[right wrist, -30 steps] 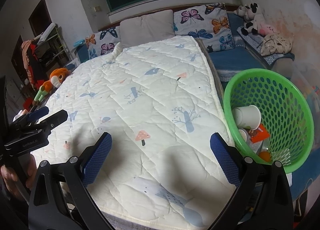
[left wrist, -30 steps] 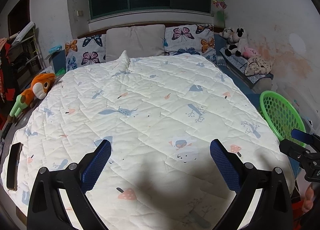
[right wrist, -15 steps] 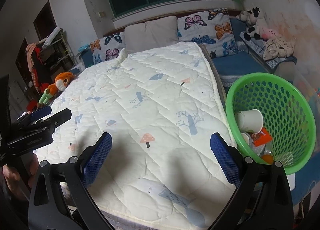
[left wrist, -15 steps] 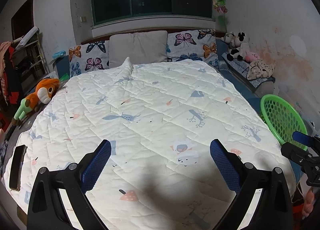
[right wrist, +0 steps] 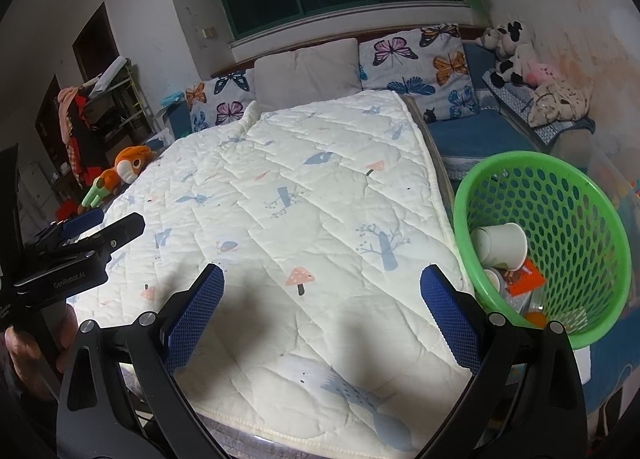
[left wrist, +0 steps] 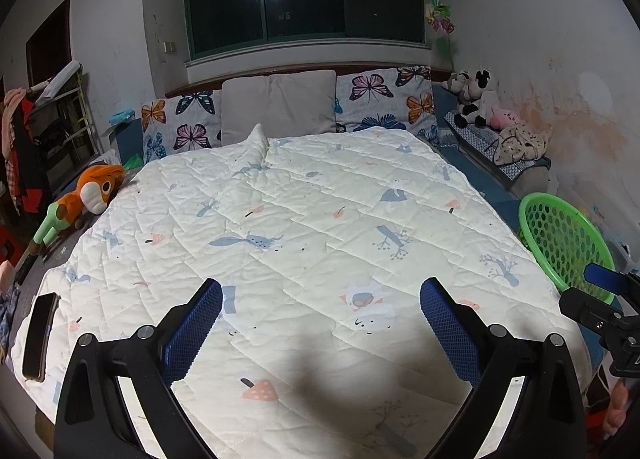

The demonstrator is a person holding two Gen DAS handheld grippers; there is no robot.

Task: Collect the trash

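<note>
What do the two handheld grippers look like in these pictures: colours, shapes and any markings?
Both the left gripper and the right gripper have black angular frames with round silver bolts. Their fingers carry blue cross-hatched pads. In the right wrist view the left gripper's black body bears white lettering, apparently "GenRobot.AI".

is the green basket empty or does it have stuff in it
Not empty: the green basket holds a tipped paper cup, an orange wrapper and other scraps.

Dim ceiling light, soft shadows, fisheye vignette
</note>
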